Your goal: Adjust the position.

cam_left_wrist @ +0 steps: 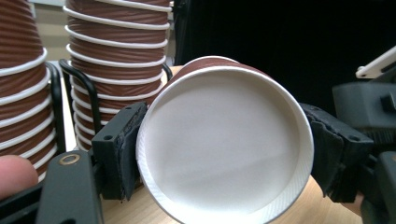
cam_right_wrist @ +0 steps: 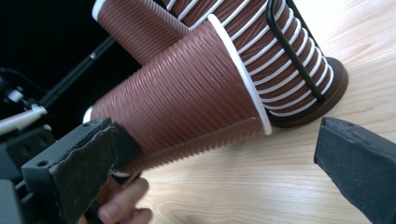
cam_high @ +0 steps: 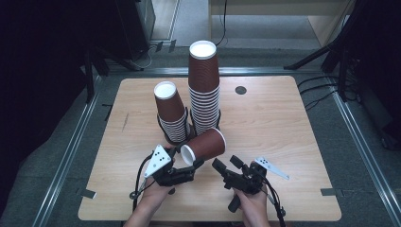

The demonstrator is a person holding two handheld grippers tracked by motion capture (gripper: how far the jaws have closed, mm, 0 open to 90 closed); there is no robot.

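While both hands rest low over the near edge of the bench, the scene reads as follows.

Left tongs (cam_high: 187,172): clamped on a single brown paper cup (cam_high: 204,146), one black jaw on each side of it near its narrow end. In the left gripper view the jaws press the cup (cam_left_wrist: 224,144) from left and right, and its white underside faces the camera.

Right tongs (cam_high: 226,170): spread wide with nothing held. In the right gripper view the two jaws stand far apart at the bottom corners, with the cup (cam_right_wrist: 182,100) lying between and beyond them, not touched by either pad.

Cup: held on its side just above the bench, narrow end toward the person, white-rimmed mouth pointing away toward the stacks. It sits just in front of the two stacks, close to their bases.

Short stack (cam_high: 171,111): upside-down brown ribbed cups, leaning a little, standing in a black wire holder (cam_high: 176,137) left of centre.

Tall stack (cam_high: 204,87): more upside-down cups, upright, just to the right of the short stack and reaching higher.

Bench (cam_high: 279,127): pale wood with rounded corners and a small dark round plug (cam_high: 240,90) near the far edge.

Hands: a fingertip (cam_left_wrist: 14,175) shows at the lower left of the left gripper view.

Surroundings: grey floor, metal rails and dark stands around the bench.
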